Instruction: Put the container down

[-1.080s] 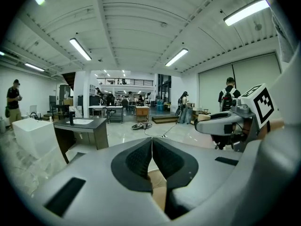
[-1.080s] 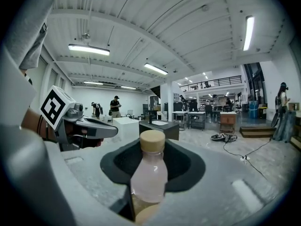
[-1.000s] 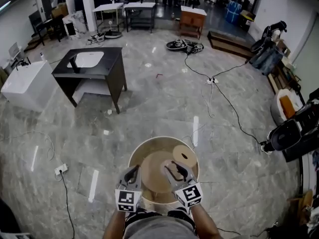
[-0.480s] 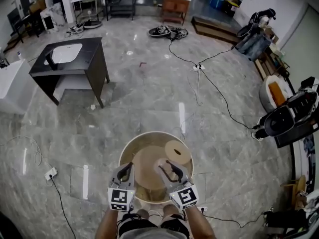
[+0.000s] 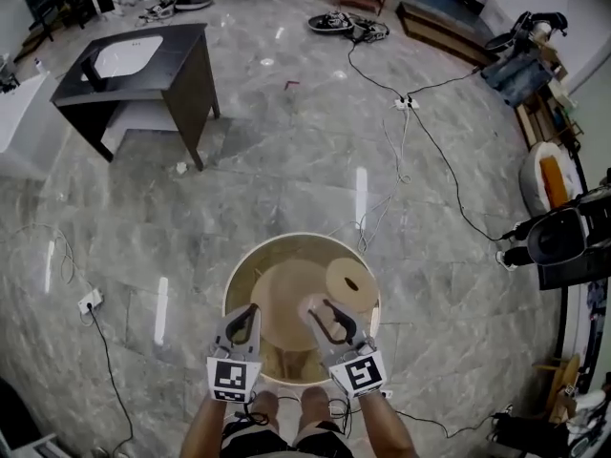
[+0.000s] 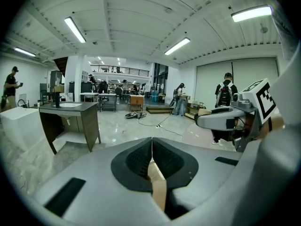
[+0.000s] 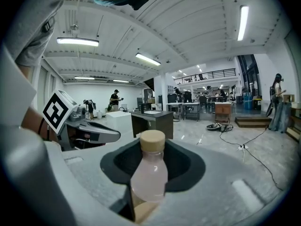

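Container (image 5: 239, 275), rim clamped in left tool (image 5: 244, 314)

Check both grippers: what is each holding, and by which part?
The left gripper pinches the near rim of the round container. The right gripper clamps a pale bottle around its lower body, with the cap clear of the jaws.

The floor (image 5: 286, 160) is polished grey stone, glossy enough to mirror lights. The round container (image 5: 301, 238) looks matt tan (cardboard or thin wood, hard to tell). The bottle (image 7: 149, 175) is smooth translucent plastic with a matt cap (image 7: 153, 141). The left gripper (image 6: 151, 149) has matt black ribbed fingers (image 6: 136, 161).
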